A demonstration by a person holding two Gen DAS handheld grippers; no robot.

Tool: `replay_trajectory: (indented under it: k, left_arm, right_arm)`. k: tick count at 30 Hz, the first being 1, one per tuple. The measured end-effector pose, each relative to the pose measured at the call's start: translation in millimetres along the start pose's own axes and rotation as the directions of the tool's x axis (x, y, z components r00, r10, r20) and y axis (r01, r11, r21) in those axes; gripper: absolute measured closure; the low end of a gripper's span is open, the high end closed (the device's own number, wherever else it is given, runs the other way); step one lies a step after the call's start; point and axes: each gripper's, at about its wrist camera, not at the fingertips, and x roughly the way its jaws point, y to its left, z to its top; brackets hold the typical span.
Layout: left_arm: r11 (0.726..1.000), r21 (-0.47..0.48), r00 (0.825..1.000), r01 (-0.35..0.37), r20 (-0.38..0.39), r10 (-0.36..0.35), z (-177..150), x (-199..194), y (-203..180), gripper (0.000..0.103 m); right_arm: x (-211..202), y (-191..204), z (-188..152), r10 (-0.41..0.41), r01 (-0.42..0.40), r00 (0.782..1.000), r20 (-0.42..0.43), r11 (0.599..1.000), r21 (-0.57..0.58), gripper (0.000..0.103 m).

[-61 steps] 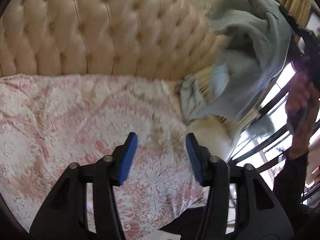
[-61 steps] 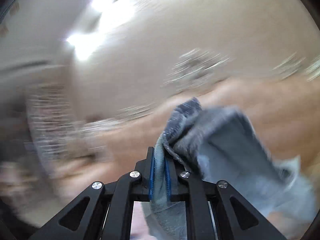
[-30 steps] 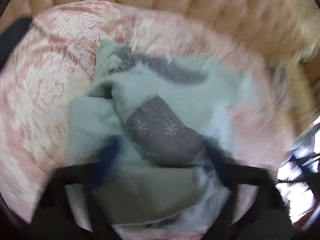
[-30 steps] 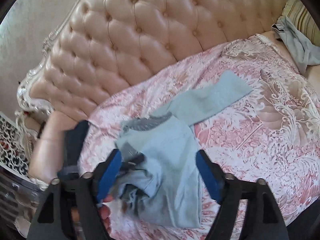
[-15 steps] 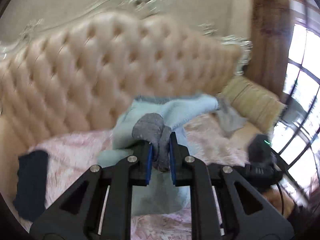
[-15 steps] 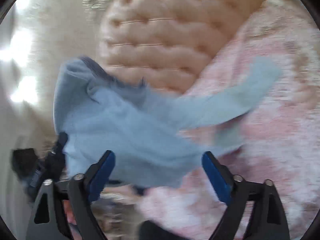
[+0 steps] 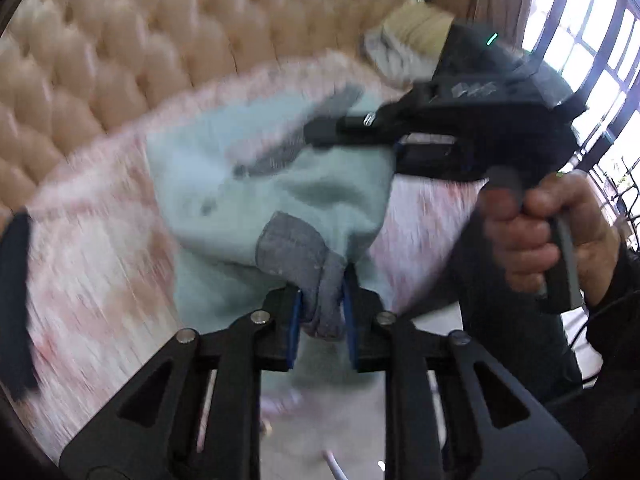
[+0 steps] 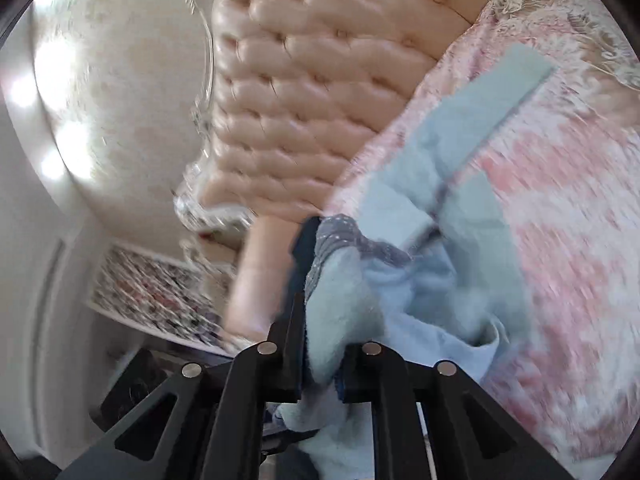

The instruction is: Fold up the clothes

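Both tongs are clamped on the pale blue garment (image 7: 276, 184): the left tongs (image 7: 320, 312) pinch a grey cuff or hem band (image 7: 296, 248), and the right tongs (image 8: 320, 364) bite a thick wad of the blue fleece next to a grey dotted trim (image 8: 344, 236). In the left view the right tongs show from the side, gripped by the person's hand (image 7: 548, 224), pulling a corner of the garment up and away. The garment hangs between the two grips, partly lifted, with one sleeve (image 8: 496, 92) trailing flat across the pink patterned bedspread (image 8: 560, 216) in front of the tufted headboard (image 8: 320, 80). By my reading the step in hand is spreading the garment out so that it can be laid flat for folding; the next move likely calls for drawing the two grips apart until the cloth is taut, then lowering it evenly onto the bed so the body lies smooth and the sleeves lie out to the sides. Half a second ago the right tongs stood wide apart beneath the garment with only the left ones pinching it; now both hold it. A dark folded item (image 7: 14, 300) lies at the bed's edge, and another grey garment (image 7: 396, 56) rests by a striped pillow (image 7: 420, 28).
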Motion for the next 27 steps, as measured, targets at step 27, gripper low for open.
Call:
replay_trajectory:
  k: [27]
  left_arm:
    - [0.989, -0.118, 0.958, 0.091, -0.262, -0.119, 109, 25, 51, 0.034]
  right_arm:
    - [53, 127, -138, -0.42, 0.175, 0.9, -0.115, 0.591, -0.788, 0.092]
